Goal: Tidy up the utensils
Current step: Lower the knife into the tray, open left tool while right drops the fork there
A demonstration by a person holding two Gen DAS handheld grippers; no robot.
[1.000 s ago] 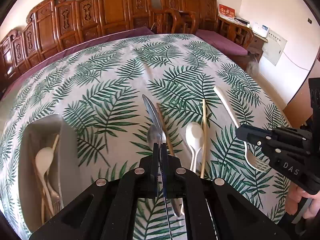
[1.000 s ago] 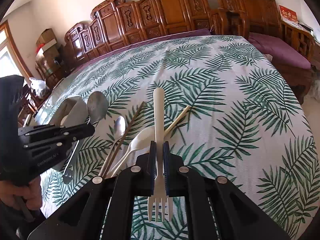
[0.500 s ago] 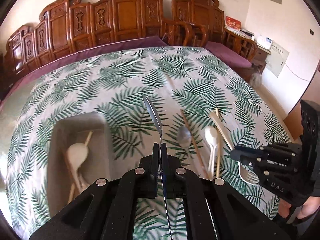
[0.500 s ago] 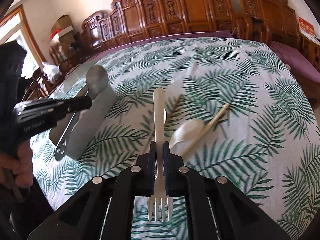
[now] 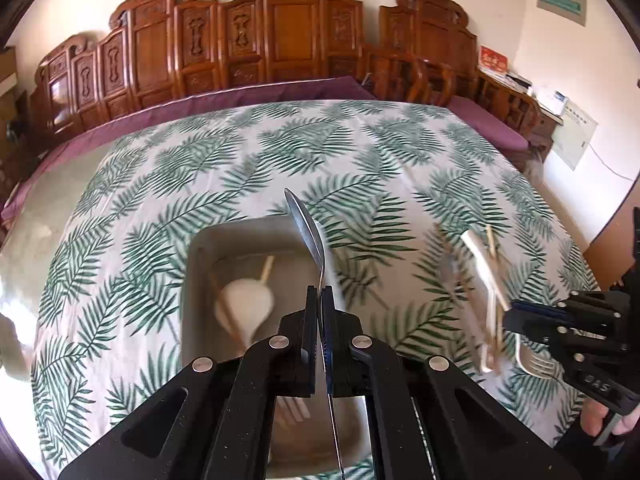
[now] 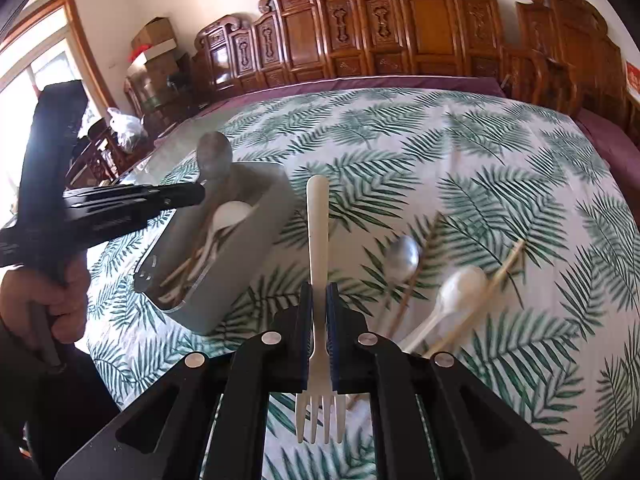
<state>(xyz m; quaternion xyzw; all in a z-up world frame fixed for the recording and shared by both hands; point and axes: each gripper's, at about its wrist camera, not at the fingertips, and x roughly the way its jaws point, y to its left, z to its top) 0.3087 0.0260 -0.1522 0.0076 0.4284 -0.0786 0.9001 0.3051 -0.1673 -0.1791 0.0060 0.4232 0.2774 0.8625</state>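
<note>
**Utensil sort: partly done, two pieces in hand, four left on the cloth**

Left claw: jaws closed tight on the handle of a metal spoon, bowl pointing forward. The grey bin is seen directly under and ahead of this claw, so the spoon is judged to be at the drop point, not yet released.

Right claw: jaws clamped on a white plastic fork, tines back toward the camera, handle forward. The bin lies ahead and to the left of this claw, a short move away.

Already in the bin: a white spoon, chopsticks and what looks like fork tines near the claw end; exact count cannot be told.

Left on the tablecloth, ahead and right of the right claw: a metal spoon, a white spoon, a pale chopstick touching the white spoon, and a darker chopstick beside the metal spoon.

Judgement: roughly half done. Remaining: two releases, then four pickups. Motion blur noted in both views.
</note>
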